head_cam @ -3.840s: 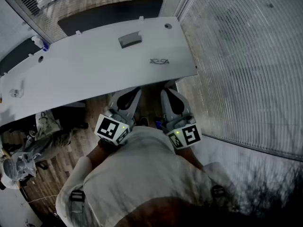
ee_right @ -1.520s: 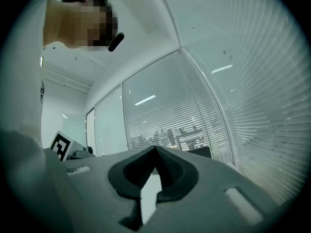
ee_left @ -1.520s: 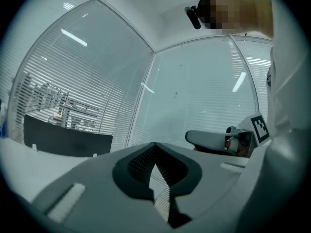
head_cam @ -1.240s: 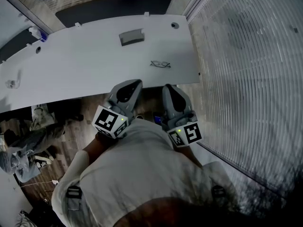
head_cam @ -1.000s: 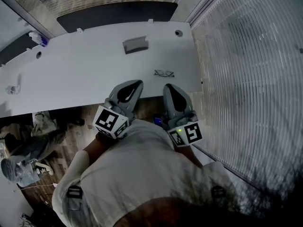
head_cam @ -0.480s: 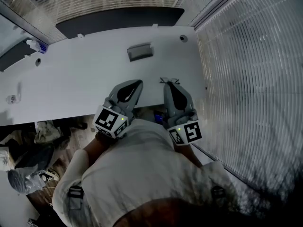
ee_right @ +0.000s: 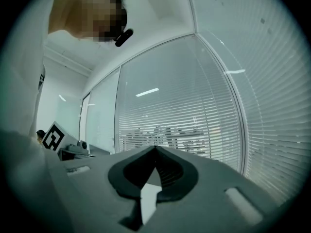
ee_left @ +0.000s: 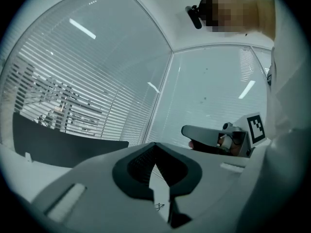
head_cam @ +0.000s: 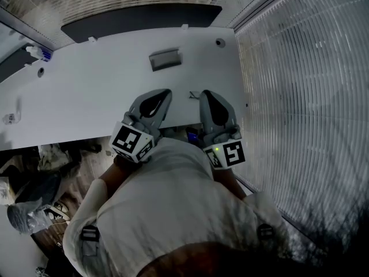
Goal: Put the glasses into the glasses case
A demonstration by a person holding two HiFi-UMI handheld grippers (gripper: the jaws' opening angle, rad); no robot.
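Note:
The grey glasses case (head_cam: 165, 58) lies shut on the white table (head_cam: 86, 91), toward its far side. The glasses (head_cam: 194, 94) lie near the table's front right, mostly hidden behind my right gripper (head_cam: 206, 93). Through the left jaws' gap the glasses (ee_left: 158, 206) show as a thin dark outline. My left gripper (head_cam: 163, 92) hovers beside the right one over the table's near edge. Both point level at the table. In their own views the left gripper (ee_left: 155, 144) and the right gripper (ee_right: 155, 147) have their tips together, holding nothing.
A glass wall with blinds (head_cam: 300, 97) runs along the table's right end. A dark panel (head_cam: 138, 16) stands behind the table. A small bottle (head_cam: 34, 52) and a small white object (head_cam: 8, 118) sit at the far left. Bags and clutter (head_cam: 34, 183) lie on the floor.
The person has stepped up to the table. Both grippers moved forward from short of its edge to over it, and the right one now covers most of the glasses.

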